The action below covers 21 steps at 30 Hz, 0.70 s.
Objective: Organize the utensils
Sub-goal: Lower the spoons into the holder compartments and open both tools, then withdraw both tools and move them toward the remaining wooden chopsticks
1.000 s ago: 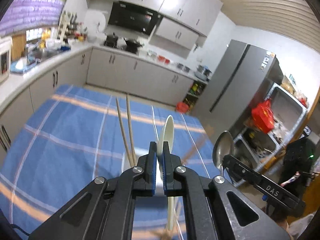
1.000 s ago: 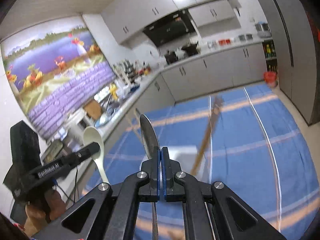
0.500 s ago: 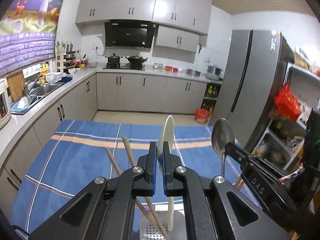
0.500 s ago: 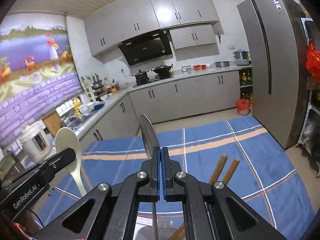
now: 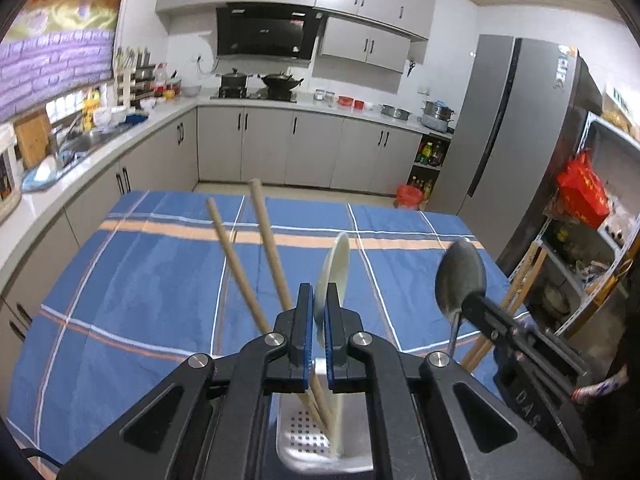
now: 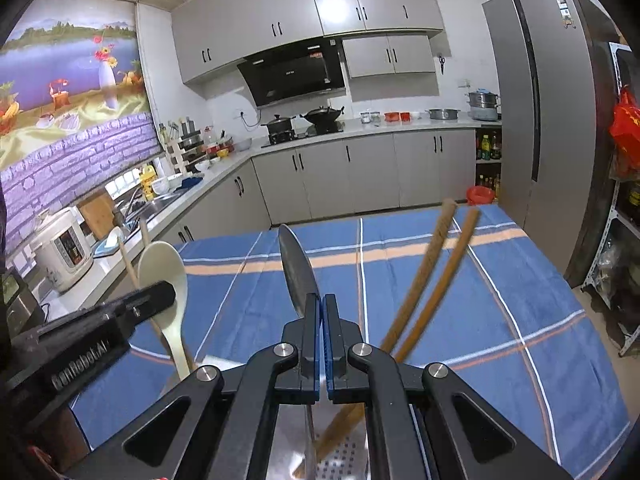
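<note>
Because the utensils belong upright in one place, a perforated metal holder (image 5: 316,436) stands on the blue cloth (image 5: 140,272) with two chopsticks (image 5: 240,256) leaning in it already. The left gripper (image 5: 319,344) pinches the cream spoon (image 5: 334,268) by its handle, bowl up, its end down inside the holder. The right gripper (image 6: 321,344) likewise clamps the steel spoon (image 6: 298,272) over the holder, probably for lowering in.
</note>
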Each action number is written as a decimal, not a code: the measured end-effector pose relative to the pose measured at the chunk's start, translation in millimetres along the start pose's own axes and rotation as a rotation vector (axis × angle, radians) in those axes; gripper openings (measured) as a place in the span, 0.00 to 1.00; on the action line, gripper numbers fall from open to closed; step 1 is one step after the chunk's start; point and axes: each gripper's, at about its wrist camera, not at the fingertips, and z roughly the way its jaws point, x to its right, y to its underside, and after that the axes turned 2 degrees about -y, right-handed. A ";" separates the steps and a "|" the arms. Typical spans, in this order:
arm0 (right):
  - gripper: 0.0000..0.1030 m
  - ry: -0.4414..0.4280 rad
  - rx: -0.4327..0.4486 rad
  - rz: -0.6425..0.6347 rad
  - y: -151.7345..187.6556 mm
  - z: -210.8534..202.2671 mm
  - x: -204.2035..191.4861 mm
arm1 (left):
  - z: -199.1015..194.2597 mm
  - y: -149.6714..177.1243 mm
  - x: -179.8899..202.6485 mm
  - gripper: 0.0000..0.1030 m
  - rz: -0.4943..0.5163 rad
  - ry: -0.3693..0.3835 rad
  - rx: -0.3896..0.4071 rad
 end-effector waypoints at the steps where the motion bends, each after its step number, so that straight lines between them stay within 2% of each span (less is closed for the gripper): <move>1: 0.02 0.001 -0.008 0.001 2.8 -2.8 0.5 | -3.1 0.7 -1.5 0.04 -0.010 0.000 0.001; 9: 0.02 0.016 -0.051 0.004 17.4 -19.0 2.1 | -36.1 2.6 -4.2 0.06 -0.041 0.008 0.020; 12: 0.04 0.010 -0.067 -0.008 18.1 -24.1 -1.7 | -50.2 4.5 -7.7 0.13 -0.065 0.009 0.030; 14: 0.17 0.011 -0.071 -0.015 18.9 -28.6 -3.2 | -61.0 7.5 -10.4 0.21 -0.084 0.011 0.040; 16: 0.22 0.003 -0.064 -0.015 19.6 -36.4 -5.1 | -69.7 10.4 -12.3 0.22 -0.098 0.012 0.045; 21: 0.22 0.006 -0.042 -0.010 17.9 -58.7 -7.6 | -98.2 20.9 -22.4 0.22 -0.136 0.022 0.044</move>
